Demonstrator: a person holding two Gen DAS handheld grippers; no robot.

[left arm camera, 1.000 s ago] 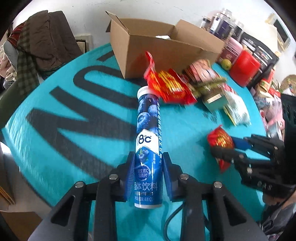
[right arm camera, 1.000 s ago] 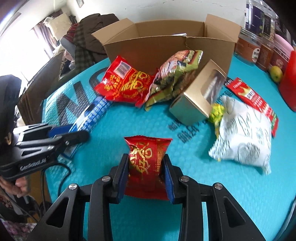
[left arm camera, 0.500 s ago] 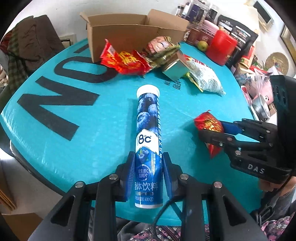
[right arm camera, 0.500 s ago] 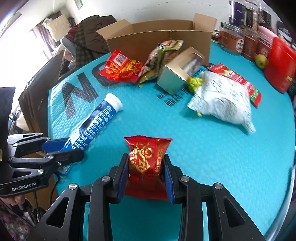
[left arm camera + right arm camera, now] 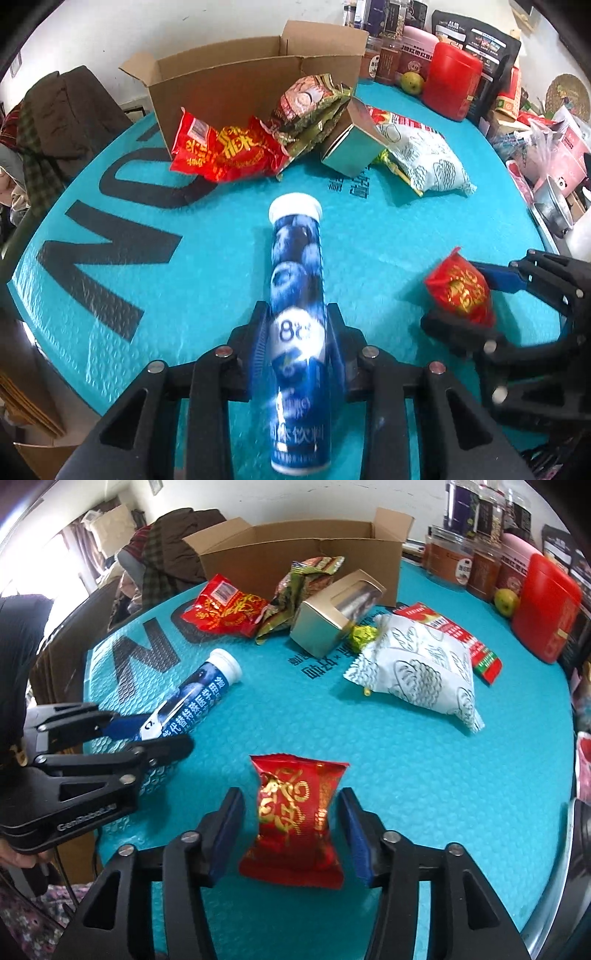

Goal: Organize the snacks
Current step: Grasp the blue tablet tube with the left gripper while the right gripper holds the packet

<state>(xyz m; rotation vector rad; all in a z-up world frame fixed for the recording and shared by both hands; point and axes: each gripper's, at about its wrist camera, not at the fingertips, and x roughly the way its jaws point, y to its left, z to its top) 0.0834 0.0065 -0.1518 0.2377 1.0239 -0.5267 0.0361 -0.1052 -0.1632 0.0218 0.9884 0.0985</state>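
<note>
My left gripper (image 5: 297, 332) stands around a blue tube with a white cap (image 5: 297, 314); its pads sit beside the blurred tube with small gaps. The tube also shows in the right wrist view (image 5: 192, 705), lying on the table. My right gripper (image 5: 291, 816) is open, its blue pads apart on both sides of a small red snack packet (image 5: 295, 819) that rests on the teal table (image 5: 406, 775). The packet also shows in the left wrist view (image 5: 461, 291). An open cardboard box (image 5: 251, 74) stands at the back.
In front of the box lie a red snack bag (image 5: 225, 147), a green-gold bag (image 5: 310, 107), a small gold carton (image 5: 351, 144) and a white bag (image 5: 424, 162). A red canister (image 5: 450, 85), jars and an apple (image 5: 412, 81) line the back right.
My right gripper has opened and let go of the red packet, which now lies on the table. The left gripper has loosened around the tube. Both have pulled back from the box.
</note>
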